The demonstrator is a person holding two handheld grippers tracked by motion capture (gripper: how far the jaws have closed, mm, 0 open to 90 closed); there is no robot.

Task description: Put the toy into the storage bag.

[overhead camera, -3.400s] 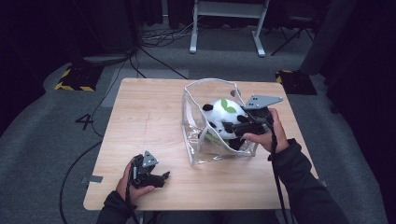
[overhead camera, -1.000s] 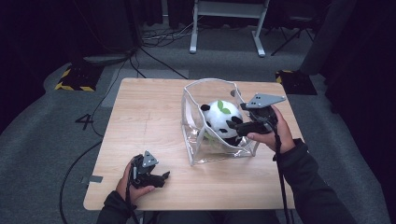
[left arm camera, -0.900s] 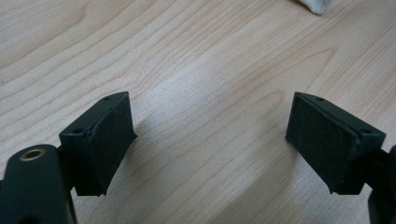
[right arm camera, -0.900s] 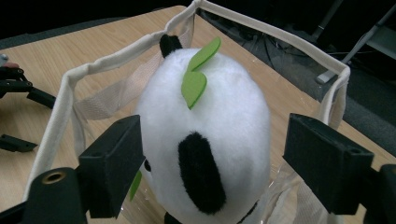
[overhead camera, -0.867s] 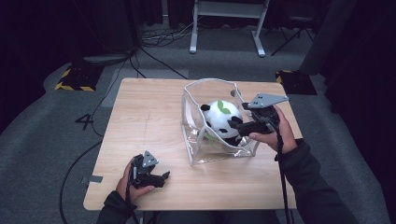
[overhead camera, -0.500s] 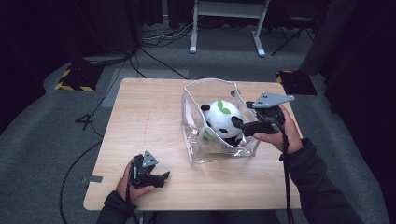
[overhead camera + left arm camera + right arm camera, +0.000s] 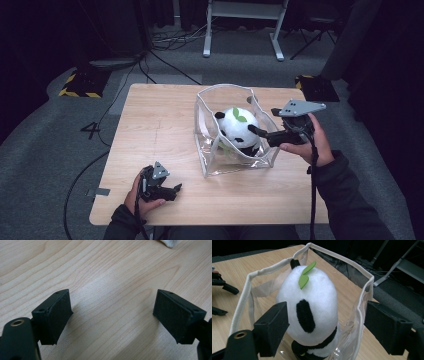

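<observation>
A white-and-black panda plush (image 7: pixel 237 130) with a green leaf on its head stands upright inside a clear bag (image 7: pixel 210 155) with white trim, at the middle right of the wooden table (image 7: pixel 150 125). My right gripper (image 7: pixel 260 134) reaches in from the bag's right side and is open. In the right gripper view its jaws stand wide on either side of the panda (image 7: pixel 312 305), with the bag's rim (image 7: pixel 362 305) running just inside the right jaw. My left gripper (image 7: pixel 175 189) rests open near the table's front left edge, over bare wood (image 7: pixel 100 265).
Bare tabletop lies left of and in front of the bag. On the floor behind are a white desk frame (image 7: pixel 240 10), cables, a yellow-black striped block (image 7: pixel 80 82) and a dark box (image 7: pixel 315 85) off the table's right corner.
My right gripper has drawn back to the right from over the panda. The panda now stands more upright in the bag. The left gripper has not moved.
</observation>
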